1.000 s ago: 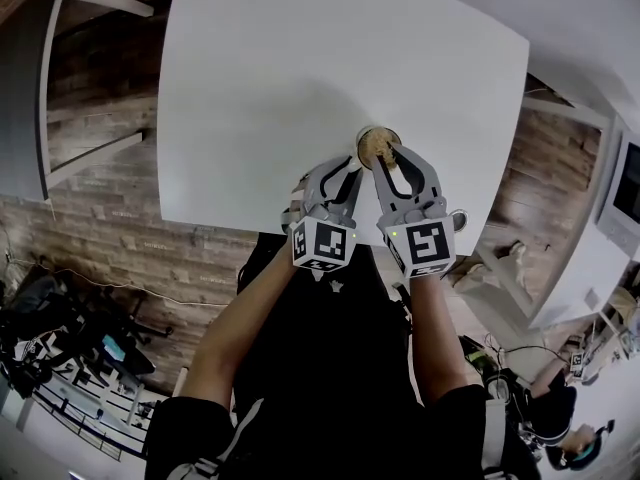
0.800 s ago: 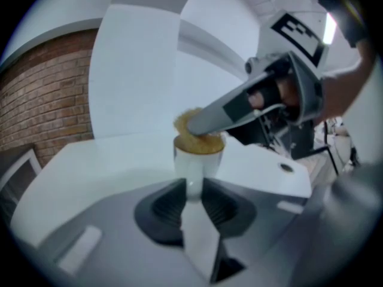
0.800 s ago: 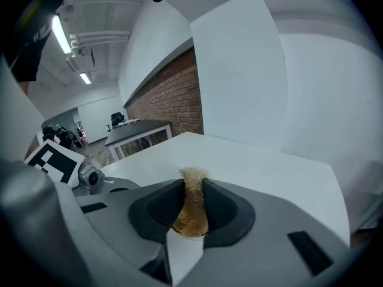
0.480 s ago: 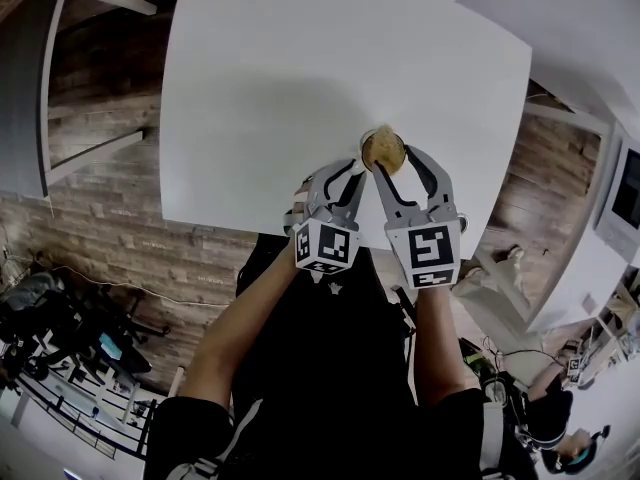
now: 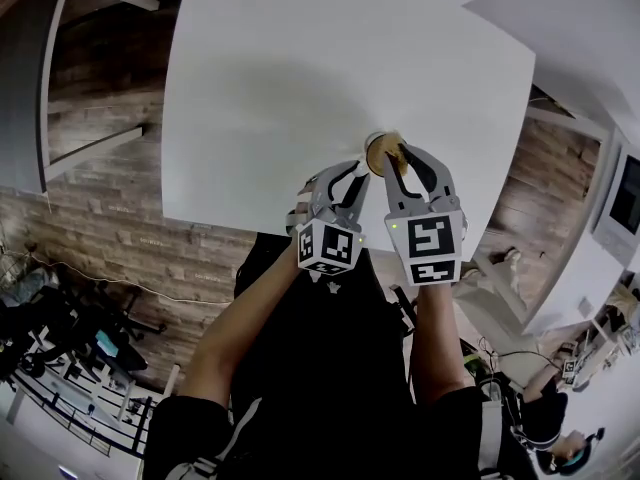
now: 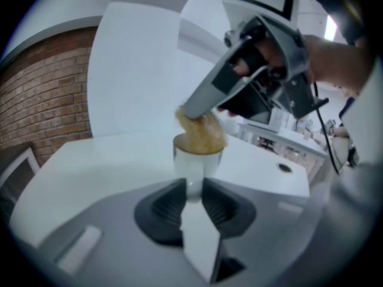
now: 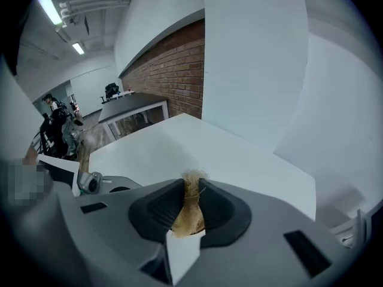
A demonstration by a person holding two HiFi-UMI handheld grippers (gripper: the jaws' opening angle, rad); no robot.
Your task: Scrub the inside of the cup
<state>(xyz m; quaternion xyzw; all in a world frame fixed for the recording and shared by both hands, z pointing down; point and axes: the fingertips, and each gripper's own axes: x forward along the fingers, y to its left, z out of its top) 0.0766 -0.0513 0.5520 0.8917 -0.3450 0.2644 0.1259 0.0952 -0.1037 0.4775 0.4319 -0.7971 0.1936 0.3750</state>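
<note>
Between the fingers (image 7: 157,208) of the right gripper (image 7: 190,187) sat a tan, fibrous scrubber (image 7: 188,214). Those fingers had just been closing, and they pinched the wad tight with a tuft poking out past the tips. That firm pinch made sense: the wad had to be pushed down and twisted without slipping free.

Over on the left gripper (image 6: 192,187), the fingers stood partly apart but clamped on the cup (image 6: 196,163), one pad on each side of its lower wall. That was surely to stop it spinning or tipping under the scrubbing.

The cup stood upright on the white bench (image 5: 300,88), near the front edge. It looked small and straight-sided, pale and glossy, its mouth plugged with scrubber. How deep the wad reached, I couldn't tell.
</note>
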